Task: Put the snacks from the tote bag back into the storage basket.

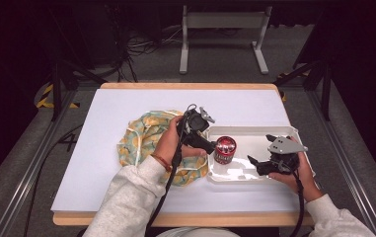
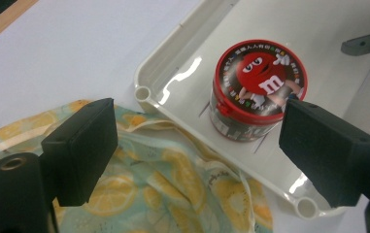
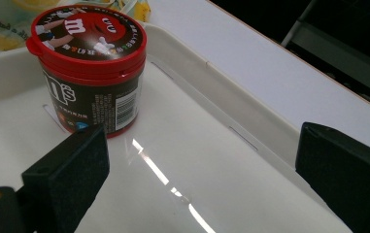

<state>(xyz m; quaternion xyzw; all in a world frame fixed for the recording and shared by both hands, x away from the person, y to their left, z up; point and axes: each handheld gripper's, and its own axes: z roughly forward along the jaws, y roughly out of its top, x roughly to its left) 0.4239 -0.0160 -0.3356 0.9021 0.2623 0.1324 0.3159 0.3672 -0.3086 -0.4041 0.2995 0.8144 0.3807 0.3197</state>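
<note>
White tray [image 1: 254,132] holds an M&M's tub [image 1: 225,149] by its left edge; left gripper [image 1: 208,146] and right gripper [image 1: 252,161] both gape, grasping nothing

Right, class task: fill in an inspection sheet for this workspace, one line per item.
Surface: white table top with wooden edge.
Job's things: red-lidded candy tub upright in white tray; lemon-print cloth bag beside the tray.
Clutter: nothing seen.
Grippers: left gripper open, nothing between jaws; right gripper open over the tray.
Cables: black cable trailing from left gripper.
Surroundings: grey floor, metal stand behind.
</note>
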